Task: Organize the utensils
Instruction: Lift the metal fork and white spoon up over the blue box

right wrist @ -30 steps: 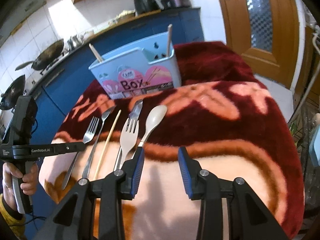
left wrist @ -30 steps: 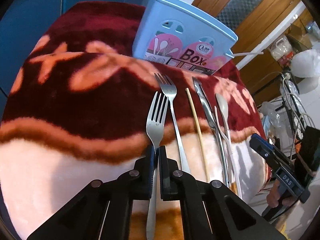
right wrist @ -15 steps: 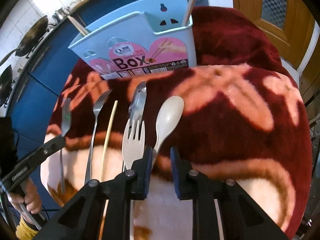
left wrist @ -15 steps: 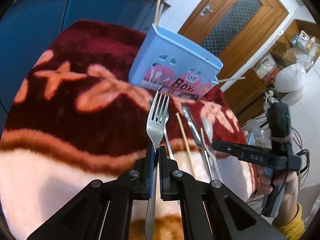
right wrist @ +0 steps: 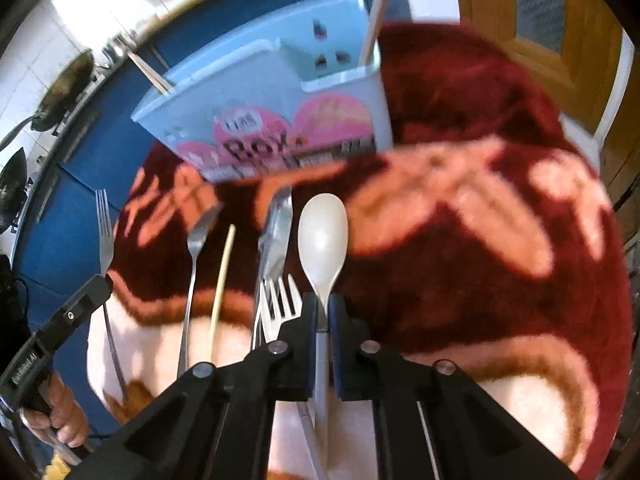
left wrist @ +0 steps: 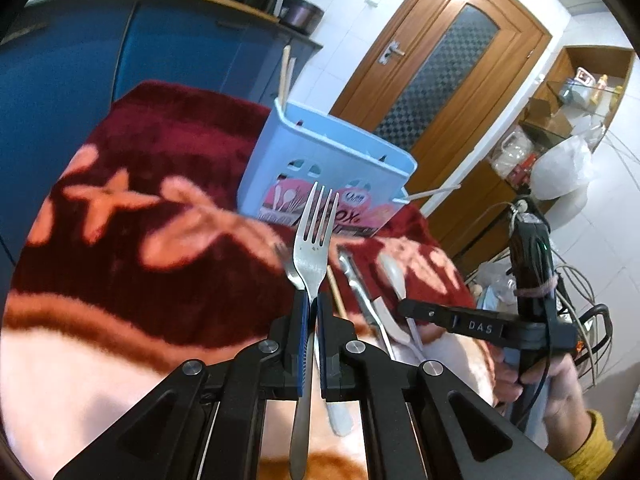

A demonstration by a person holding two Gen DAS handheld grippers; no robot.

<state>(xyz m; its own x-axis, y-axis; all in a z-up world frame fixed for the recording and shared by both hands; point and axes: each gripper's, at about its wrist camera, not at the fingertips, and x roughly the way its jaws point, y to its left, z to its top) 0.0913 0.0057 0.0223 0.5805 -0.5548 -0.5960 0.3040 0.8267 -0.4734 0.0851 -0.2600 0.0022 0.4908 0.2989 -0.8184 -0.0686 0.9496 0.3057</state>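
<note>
My left gripper [left wrist: 311,308] is shut on a steel fork [left wrist: 314,232] and holds it above the blanket, tines toward the light blue utensil box [left wrist: 324,168]. My right gripper [right wrist: 323,314] is shut on the handle of a white spoon [right wrist: 322,236], its bowl pointing at the box [right wrist: 260,120]. On the blanket lie a second steel fork [right wrist: 194,248], a chopstick [right wrist: 222,276], a steel knife [right wrist: 274,236] and a white plastic fork [right wrist: 280,300]. Chopsticks [right wrist: 374,12] stand in the box.
The red and cream blanket [left wrist: 120,240] covers the table. Blue cabinets [left wrist: 80,60] stand behind, a wooden door [left wrist: 448,72] at the back right. The left gripper with its fork shows at the left of the right wrist view [right wrist: 60,332].
My left gripper lifted the steel fork off the blanket and raised it toward the box. My right gripper moved in and closed on the white spoon's handle.
</note>
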